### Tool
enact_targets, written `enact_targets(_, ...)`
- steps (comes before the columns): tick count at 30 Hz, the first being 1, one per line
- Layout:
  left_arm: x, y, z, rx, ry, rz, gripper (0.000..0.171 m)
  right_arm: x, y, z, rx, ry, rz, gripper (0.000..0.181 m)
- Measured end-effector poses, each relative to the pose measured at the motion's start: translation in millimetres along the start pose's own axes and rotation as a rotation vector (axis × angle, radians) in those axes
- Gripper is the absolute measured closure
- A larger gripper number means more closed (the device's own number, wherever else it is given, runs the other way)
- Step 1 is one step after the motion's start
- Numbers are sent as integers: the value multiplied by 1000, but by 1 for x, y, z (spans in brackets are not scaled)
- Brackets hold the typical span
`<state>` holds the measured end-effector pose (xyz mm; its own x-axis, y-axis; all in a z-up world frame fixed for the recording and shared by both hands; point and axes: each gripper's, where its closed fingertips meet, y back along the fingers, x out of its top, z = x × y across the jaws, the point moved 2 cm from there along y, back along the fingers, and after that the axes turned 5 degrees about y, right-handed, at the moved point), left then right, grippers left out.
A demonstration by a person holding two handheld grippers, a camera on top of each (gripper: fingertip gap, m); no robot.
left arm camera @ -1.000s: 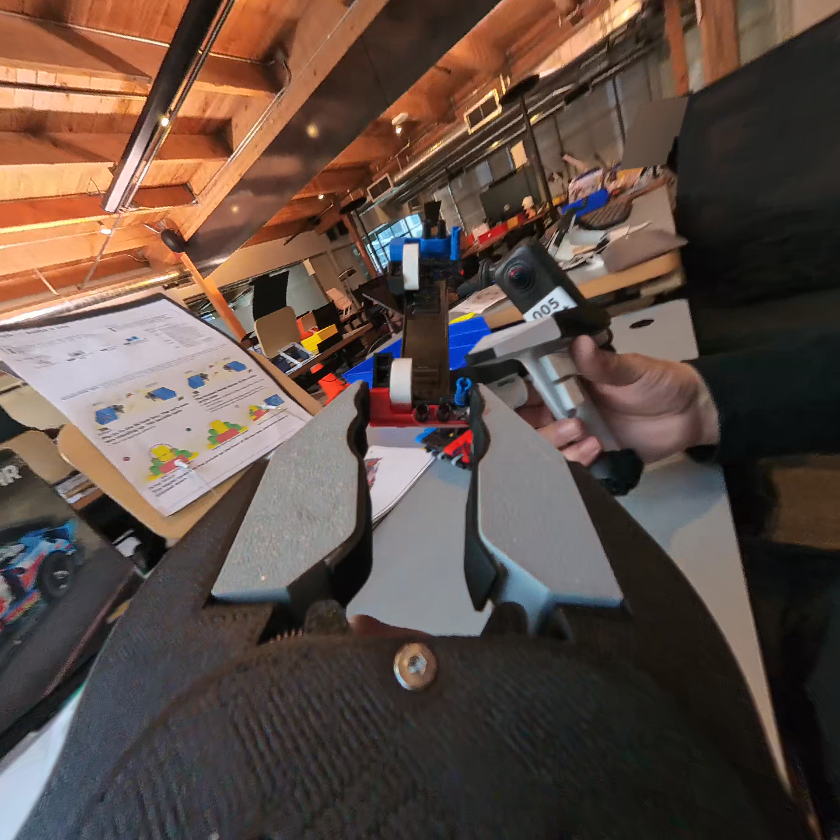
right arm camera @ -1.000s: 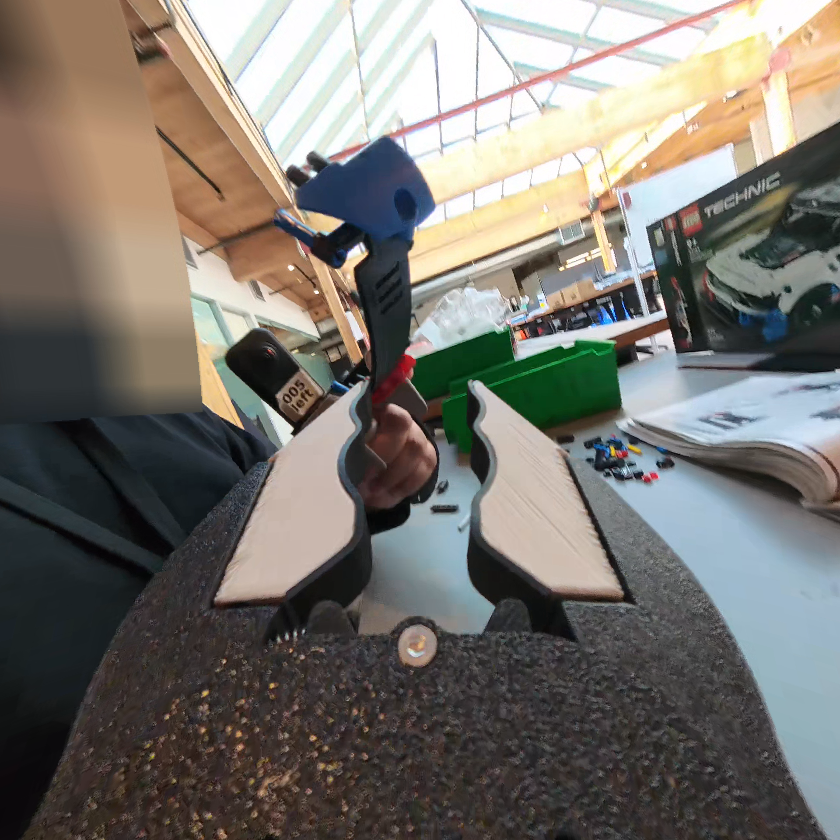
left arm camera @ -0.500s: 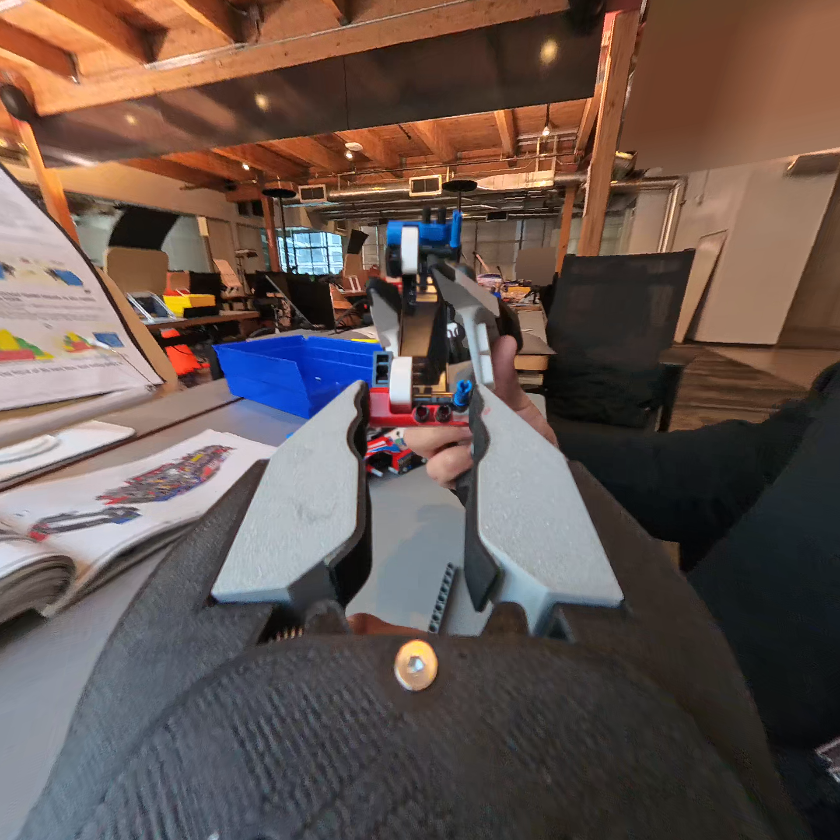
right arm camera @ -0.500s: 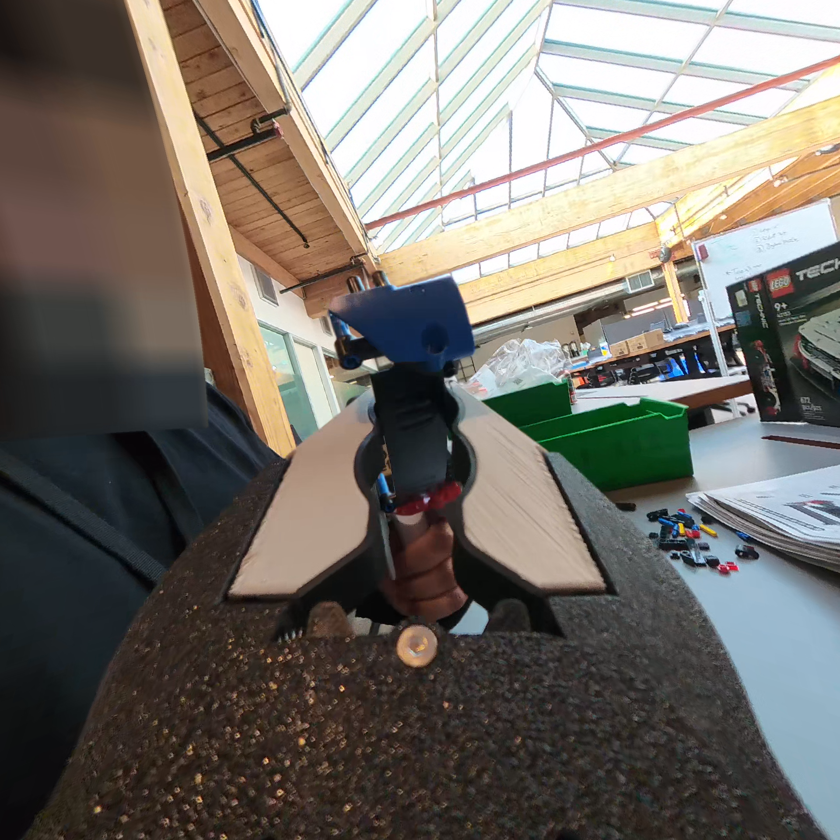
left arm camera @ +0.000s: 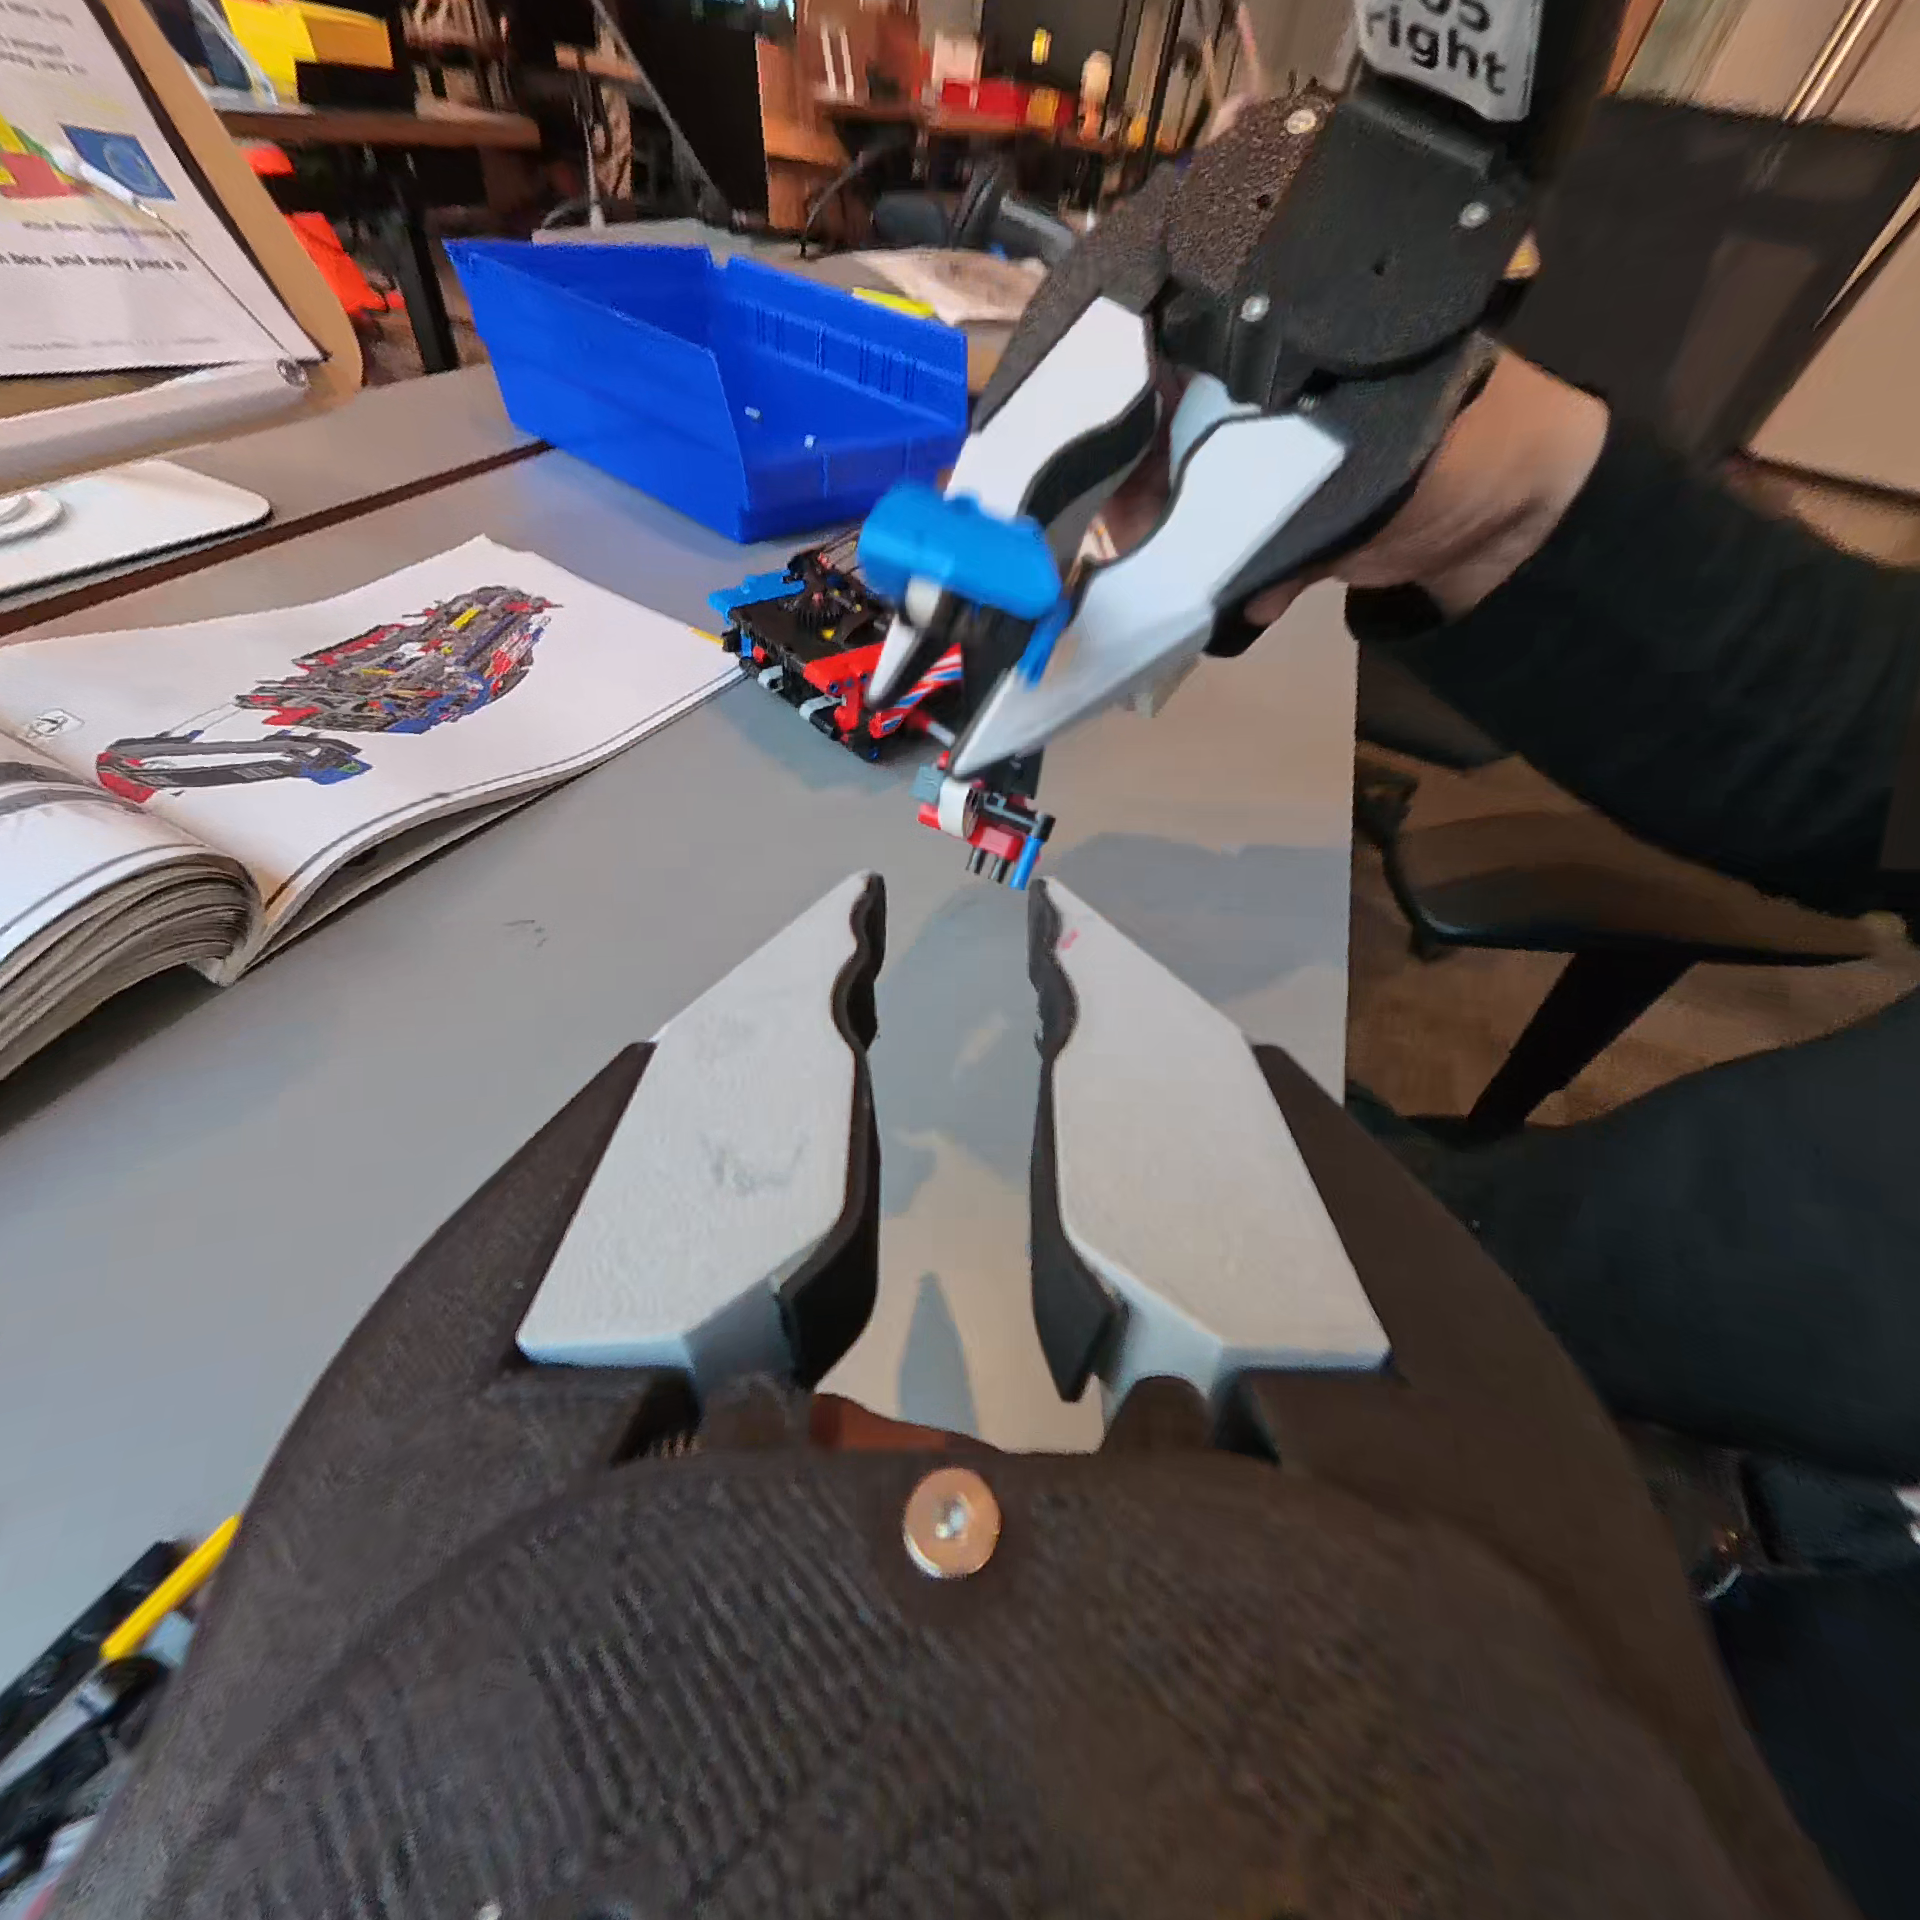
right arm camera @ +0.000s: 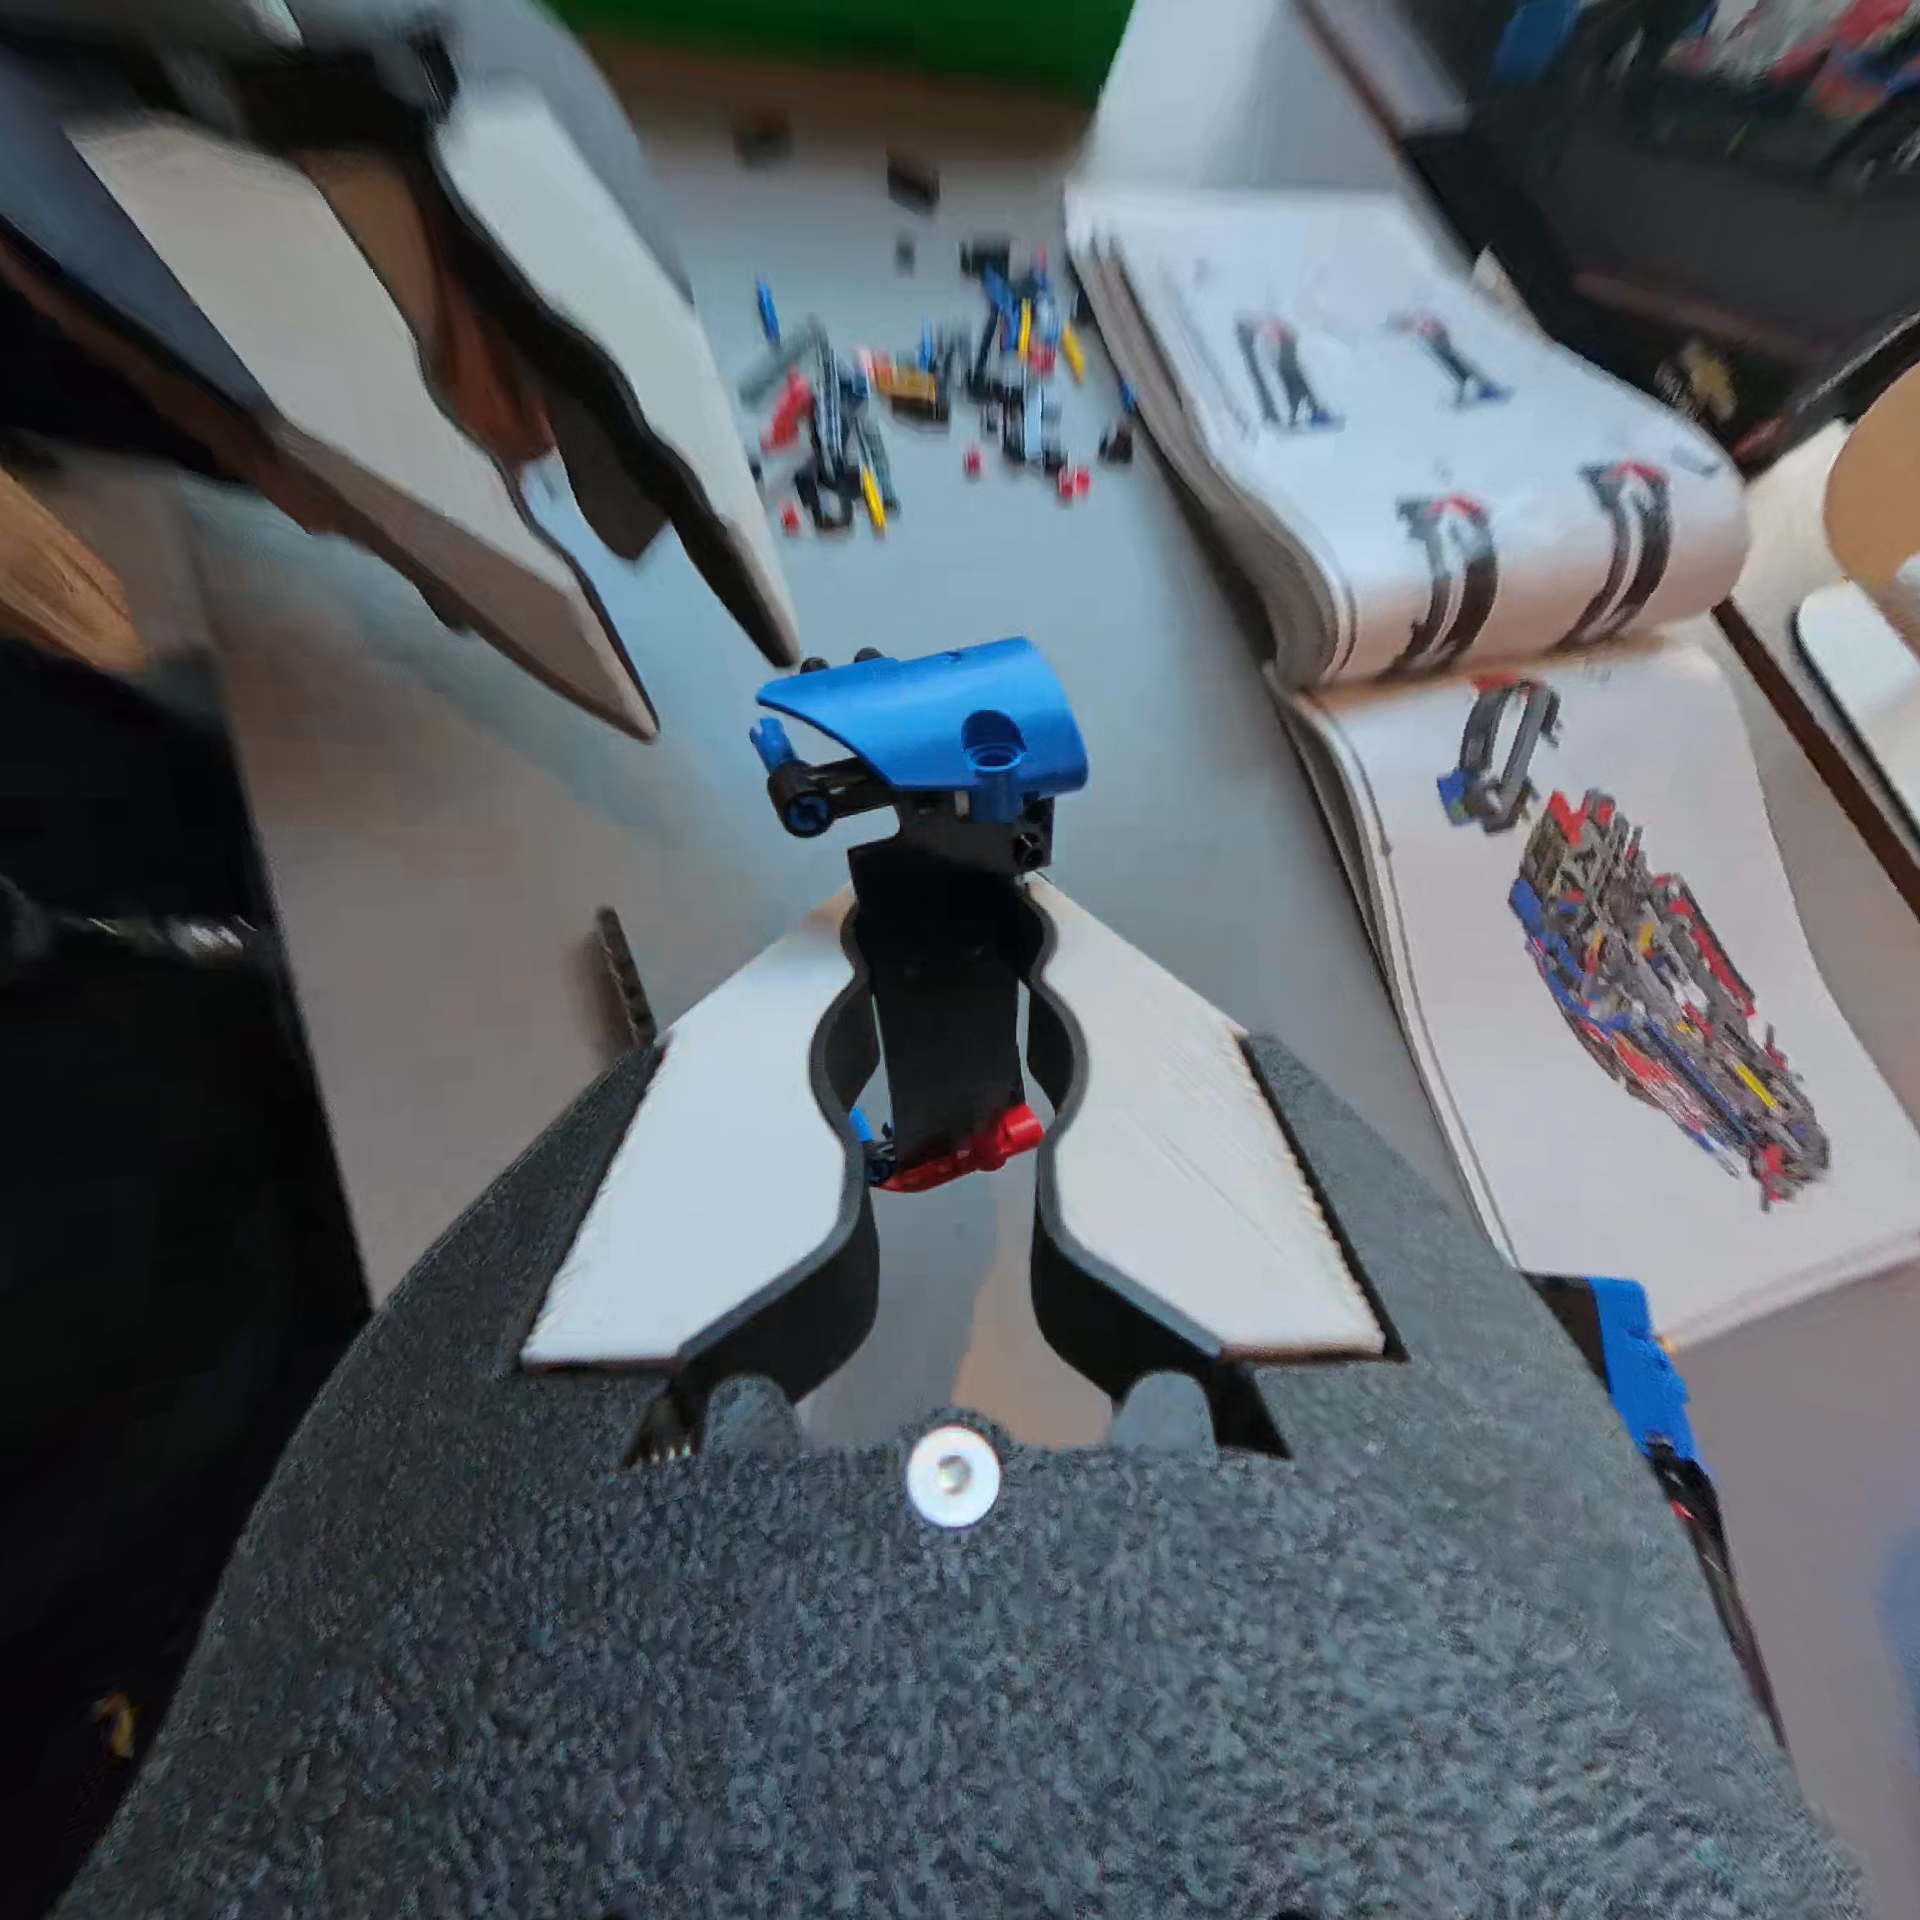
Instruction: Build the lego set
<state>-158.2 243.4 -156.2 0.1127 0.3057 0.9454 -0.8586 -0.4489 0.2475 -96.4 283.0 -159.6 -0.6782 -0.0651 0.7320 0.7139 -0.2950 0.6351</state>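
My left claw is spread, nothing between its fingers, low over the grey bench. Just beyond it my right claw pinches the lego sub-assembly by its black panel, blue cap outward, red end inward, held clear of the bench. Farther: partly built chassis beside the open instruction booklet; blue bin toward the far edge. Loose pieces lie blurred.
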Motion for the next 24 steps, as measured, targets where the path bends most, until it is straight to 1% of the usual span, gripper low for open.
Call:
enact_targets(3, -2, -12, 5, 28, -39, -60, 151, -19, -18, -4, 0, 75, -158, 158)
enact_targets(5, -17, -23, 8, 33, -32, -150, 150, -24, -25, -8, 25, 96, -200, 158)
enact_targets(7, -30, -30, 4, 69, -29, -192, 149, -26, -31, -15, 62, 100, -218, 158)
enact_targets(8, -34, -31, 1, 99, -30, -194, 152, -29, -33, -16, 71, 102, -240, 158)
enact_targets(10, -42, -29, -6, 157, -63, -217, 165, -39, -36, -16, 66, 126, -303, 158)
enact_targets(11, -49, -25, -12, 198, -87, -255, 164, -43, -37, -17, 64, 139, -327, 158)
enact_targets(12, -56, -22, -16, 224, -101, -297, 158, -45, -38, -19, 74, 149, -342, 158)
enact_targets(13, -63, -19, -17, 216, -100, -335, 145, -46, -39, -22, 89, 157, -347, 159)
enact_targets(14, -64, -18, -14, 188, -92, -347, 130, -46, -40, -24, 104, 162, -351, 159)
enact_targets(15, -61, -18, -9, 143, -81, -330, 120, -46, -42, -27, 115, 172, -357, 159)
enact_targets(17, -56, -20, -1, 51, -63, -321, 118, -45, -47, -30, 127, 190, -363, 160)
enact_targets(19, -54, -26, -7, 24, -57, -321, 118, -43, -51, -36, 151, 202, -357, 160)
enact_targets(21, -59, -30, -11, -20, -7, -352, 116, -42, -54, -41, 173, 199, -342, 160)
enact_targets(22, -60, -31, -8, -73, 25, -359, 116, -41, -55, -43, 179, 195, -339, 161)
enact_targets(23, -62, -32, -4, -126, 51, -365, 118, -42, -56, -44, 185, 194, -339, 161)
enact_targets(24, -64, -32, -4, -141, 66, -370, 120, -43, -57, -46, 189, 196, -343, 161)
